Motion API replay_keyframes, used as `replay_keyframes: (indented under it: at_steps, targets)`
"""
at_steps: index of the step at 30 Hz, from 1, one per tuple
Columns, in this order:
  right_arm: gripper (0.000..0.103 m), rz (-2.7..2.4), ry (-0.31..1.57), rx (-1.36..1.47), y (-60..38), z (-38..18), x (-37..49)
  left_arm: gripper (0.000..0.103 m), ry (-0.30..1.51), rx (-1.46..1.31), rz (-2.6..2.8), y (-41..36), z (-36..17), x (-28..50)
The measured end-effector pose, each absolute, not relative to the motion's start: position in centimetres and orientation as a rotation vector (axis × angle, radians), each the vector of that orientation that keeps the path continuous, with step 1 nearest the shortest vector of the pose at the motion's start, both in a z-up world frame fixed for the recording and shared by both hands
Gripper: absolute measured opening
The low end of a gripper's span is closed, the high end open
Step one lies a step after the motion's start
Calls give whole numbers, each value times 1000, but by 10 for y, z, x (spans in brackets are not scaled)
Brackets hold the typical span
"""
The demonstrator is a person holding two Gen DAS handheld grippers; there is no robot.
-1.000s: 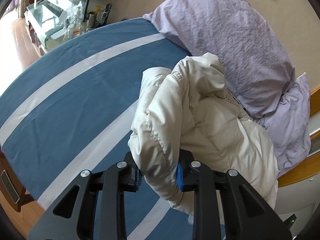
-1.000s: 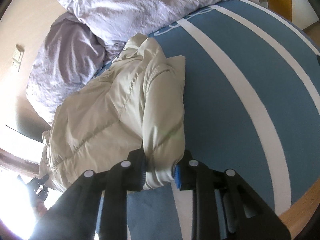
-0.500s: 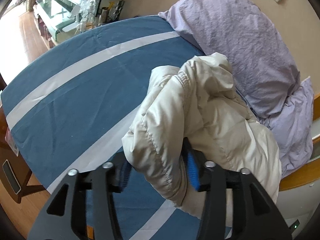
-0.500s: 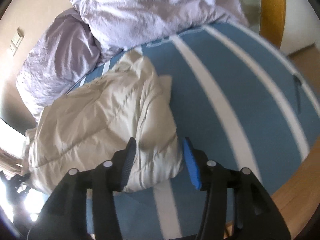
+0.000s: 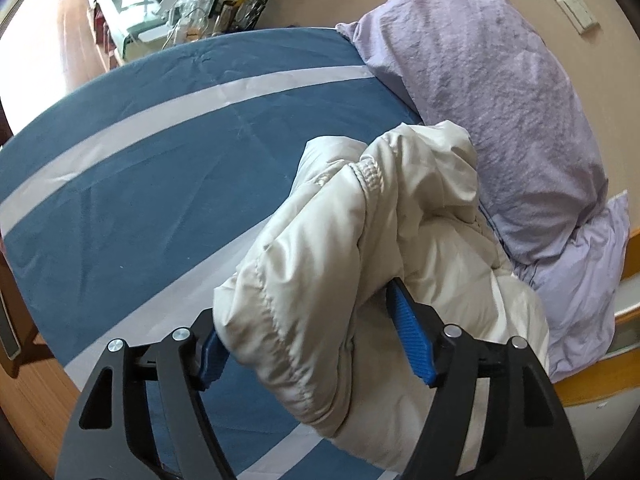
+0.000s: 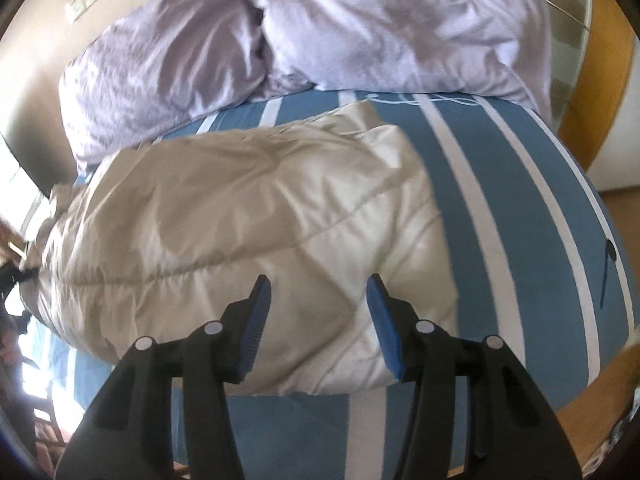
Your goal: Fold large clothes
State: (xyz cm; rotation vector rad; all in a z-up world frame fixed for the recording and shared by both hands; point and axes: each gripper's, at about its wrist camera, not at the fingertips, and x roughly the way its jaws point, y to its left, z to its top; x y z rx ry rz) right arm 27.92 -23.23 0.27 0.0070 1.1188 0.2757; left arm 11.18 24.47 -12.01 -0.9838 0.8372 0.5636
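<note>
A cream puffer jacket [image 5: 360, 240] lies folded on the blue bed with white stripes [image 5: 160, 160]. In the left wrist view a puffy fold of it bulges between the wide-open jaws of my left gripper [image 5: 304, 340]; the blue pads [image 5: 408, 336] no longer pinch it. In the right wrist view the jacket [image 6: 240, 216] lies flat on the bed [image 6: 520, 200]. My right gripper [image 6: 318, 320] is open and empty, raised above the jacket's near edge.
Two lilac pillows [image 6: 360, 28] lean at the head of the bed, just behind the jacket. A wooden bed frame [image 6: 608, 80] borders the right side. A cluttered glass table [image 5: 160, 8] stands beyond the far edge of the bed.
Both grippers have opened and let go of the jacket. The right gripper has pulled back and up from the jacket. The left jaws have spread around the fold.
</note>
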Motion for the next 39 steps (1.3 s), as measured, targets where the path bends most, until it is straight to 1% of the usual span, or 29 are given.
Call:
replay_keyframes:
  at_steps: [3,4,5,7,9,10,12,15,19,27,32,39]
  targets:
    - [54,291,1140,-55,-217,-8,279,71,821,-1031,570,246,-126,114]
    - [57,289,1152,-80,-212,-14,278,71,814,-1047,572,246,-127,115]
    - [58,285,1159,-101,-209,-19,278,71,807,-1060,572,247,-128,115]
    - [59,277,1161,-137,-204,-28,277,66,793,-1083,571,247,-131,115]
    - [59,275,1162,-144,-202,-32,277,53,772,-1106,558,247,-130,115]
    - [59,275,1164,-147,-202,-33,277,49,765,-1113,551,247,-129,116]
    - [60,277,1166,-147,-202,-35,278,34,739,-1132,519,246,-125,116]
    - [60,280,1172,-134,-203,-35,279,27,711,-1131,474,243,-113,117]
    - [60,283,1179,-129,-204,-36,281,25,657,-1134,404,235,-89,122]
    - [60,283,1197,-112,-206,-38,286,24,566,-1044,172,176,-10,157]
    - [60,289,1203,-101,-208,-40,288,24,565,-951,32,123,28,179]
    - [60,294,1200,-94,-211,-41,289,24,598,-853,-129,55,53,198]
